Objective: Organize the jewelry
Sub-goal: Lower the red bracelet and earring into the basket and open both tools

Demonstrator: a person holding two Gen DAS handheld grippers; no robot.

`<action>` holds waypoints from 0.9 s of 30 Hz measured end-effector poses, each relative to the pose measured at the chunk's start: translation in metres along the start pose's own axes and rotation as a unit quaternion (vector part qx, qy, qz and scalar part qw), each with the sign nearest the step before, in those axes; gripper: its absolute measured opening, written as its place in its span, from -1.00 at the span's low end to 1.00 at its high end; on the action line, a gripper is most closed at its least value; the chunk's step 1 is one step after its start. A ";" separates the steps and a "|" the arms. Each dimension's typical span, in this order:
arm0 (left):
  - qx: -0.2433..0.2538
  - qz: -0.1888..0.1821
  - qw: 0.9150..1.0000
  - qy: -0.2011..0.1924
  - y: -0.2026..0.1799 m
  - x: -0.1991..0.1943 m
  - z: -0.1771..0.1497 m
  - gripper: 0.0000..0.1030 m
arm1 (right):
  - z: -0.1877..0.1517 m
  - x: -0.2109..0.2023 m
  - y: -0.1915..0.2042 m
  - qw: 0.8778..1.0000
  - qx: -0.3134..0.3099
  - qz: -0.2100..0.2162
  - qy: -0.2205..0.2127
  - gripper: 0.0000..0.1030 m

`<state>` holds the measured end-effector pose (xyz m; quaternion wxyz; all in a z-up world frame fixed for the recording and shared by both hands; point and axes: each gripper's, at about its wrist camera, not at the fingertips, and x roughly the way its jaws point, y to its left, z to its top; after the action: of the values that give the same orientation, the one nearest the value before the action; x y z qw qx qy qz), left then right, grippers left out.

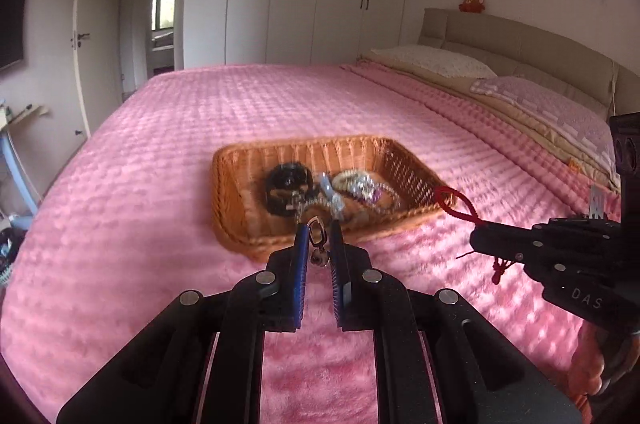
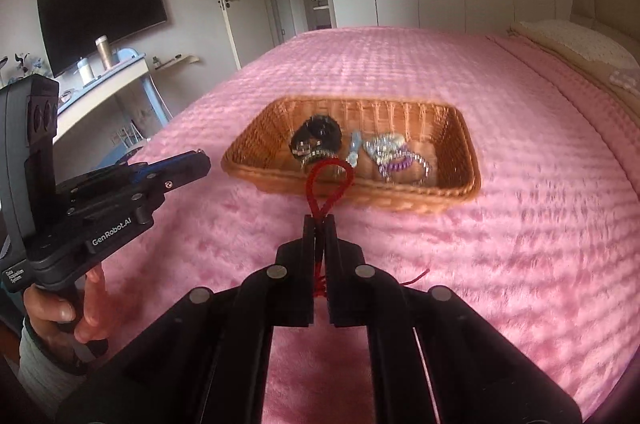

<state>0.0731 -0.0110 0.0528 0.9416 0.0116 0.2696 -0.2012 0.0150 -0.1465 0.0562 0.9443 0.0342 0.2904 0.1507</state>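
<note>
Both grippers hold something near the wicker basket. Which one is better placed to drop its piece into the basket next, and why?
Probably the left gripper: its metal clasp piece already hangs at the wicker basket near rim. The right gripper, shut on the red cord loop, sits further back over the pink blanket.

— What carries it all?
— A bed (image 1: 200,128) under a pink plush blanket (image 2: 520,224).
— And directly on it?
— A wicker basket (image 1: 228,184), plus two pillows (image 1: 432,60) by the headboard.
</note>
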 end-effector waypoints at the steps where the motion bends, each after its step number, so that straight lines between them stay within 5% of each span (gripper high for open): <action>1: -0.004 -0.005 1.000 -0.007 0.000 -0.002 0.010 -0.83 | 0.012 0.001 -0.002 1.000 0.005 0.005 -0.005 -0.94; 6: -0.009 -0.003 0.999 -0.031 0.000 0.011 0.053 -0.83 | 0.061 0.026 -0.010 1.000 0.009 -0.005 -0.017 -0.94; 13: -0.035 -0.007 0.999 -0.017 0.015 0.076 0.080 -0.83 | 0.106 0.098 -0.046 0.998 0.060 -0.005 0.023 -0.94; 19: -0.078 0.007 0.997 0.019 0.042 0.129 0.074 -0.83 | 0.105 0.160 -0.073 0.991 0.112 0.007 0.079 -0.94; 27: -0.084 0.007 0.995 0.044 0.052 0.160 0.056 -0.83 | 0.091 0.189 -0.072 0.991 0.094 -0.020 0.093 -0.94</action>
<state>0.2457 -0.0302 0.0142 0.9279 -0.0569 0.3264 -0.1708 0.2336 -0.1554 0.0188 0.9088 0.1028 0.3903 0.1059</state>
